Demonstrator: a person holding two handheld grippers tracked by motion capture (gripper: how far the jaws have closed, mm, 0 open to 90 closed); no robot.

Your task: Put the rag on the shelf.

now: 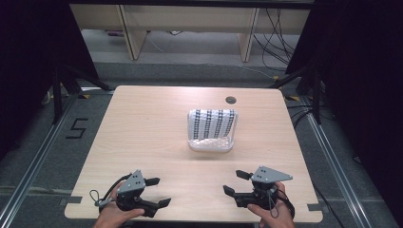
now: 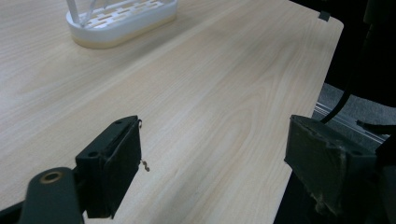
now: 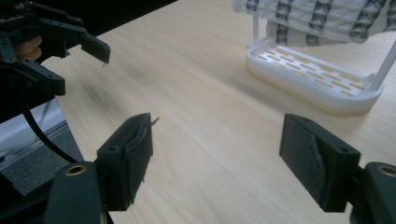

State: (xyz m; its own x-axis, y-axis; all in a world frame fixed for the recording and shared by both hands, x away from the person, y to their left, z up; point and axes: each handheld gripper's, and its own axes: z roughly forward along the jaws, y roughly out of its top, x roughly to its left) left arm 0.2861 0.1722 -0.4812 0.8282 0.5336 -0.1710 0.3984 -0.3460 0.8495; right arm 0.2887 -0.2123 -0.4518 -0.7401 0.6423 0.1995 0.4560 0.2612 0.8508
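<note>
Even, soft overhead light falls on the table (image 1: 142,142), leaving faint shadows beneath the white rack (image 1: 211,142). Beyond the table the dark curtains (image 1: 28,57) swallow detail. In both gripper views the near black pads look slightly soft, possibly out of focus, and the rack's far end blurs a little.

your left gripper (image 1: 158,192) and right gripper (image 1: 236,182) sit low at the near edge, one in each hand, both pointing forward. jaws on both stand wide apart, nothing between them.
</note>
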